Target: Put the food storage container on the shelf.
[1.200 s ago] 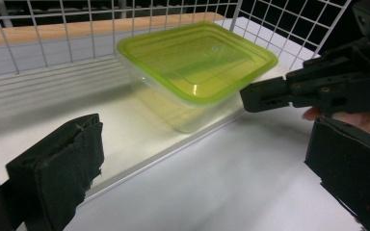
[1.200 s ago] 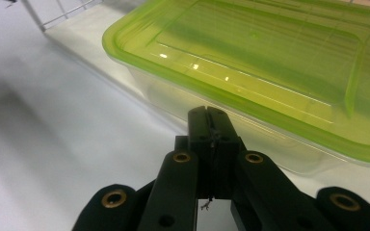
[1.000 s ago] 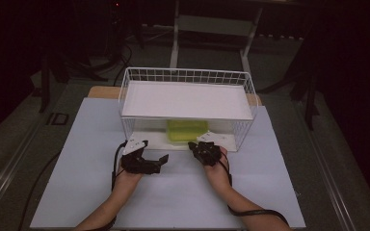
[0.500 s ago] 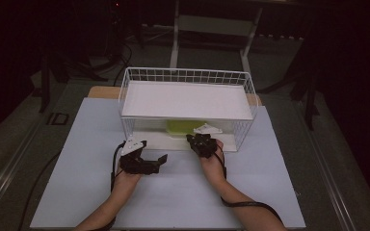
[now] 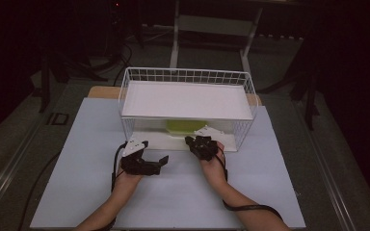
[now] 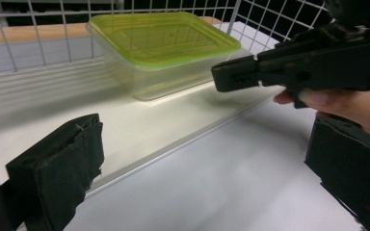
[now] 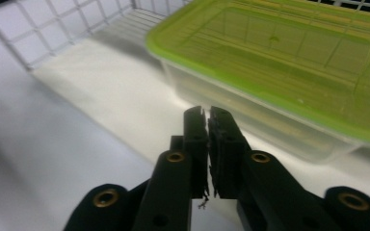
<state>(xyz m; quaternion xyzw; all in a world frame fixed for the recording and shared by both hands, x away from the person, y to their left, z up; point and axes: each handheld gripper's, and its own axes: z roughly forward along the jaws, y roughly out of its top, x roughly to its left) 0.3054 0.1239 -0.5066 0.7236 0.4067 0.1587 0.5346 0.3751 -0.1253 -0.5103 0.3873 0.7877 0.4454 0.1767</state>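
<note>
Box [image 7: 289,62], clear plastic with a green lid [image 6: 161,36], lid on. It sits flat on the lower white shelf [image 6: 139,120] of a wire rack [image 5: 185,76], under the rack's upper white shelf [image 5: 188,98], toward the open front. In the high view the box [image 5: 185,126] shows as a green patch below that upper shelf.

Right gripper [image 7: 207,115]: just in front of the box's near wall, tips pointed at it, a small gap between tips and box. Jaws nearly together, only a thin slit between the pads; they have just been parting slightly, and nothing is between them. In the high view the right gripper [image 5: 195,143] sits at the front edge of the lower shelf, below the box. In the left gripper view the right gripper [image 6: 236,77] reaches in from the right, level, its tips short of the box's corner.

Left gripper [image 5: 160,163]: well to the left of the box and farther out from the rack, over the table [image 5: 77,168]. Jaws wide apart, nothing between them; seen along them, the box lies well beyond.

Table top pale, covered by a light sheet; the rack stands at its far half.
</note>
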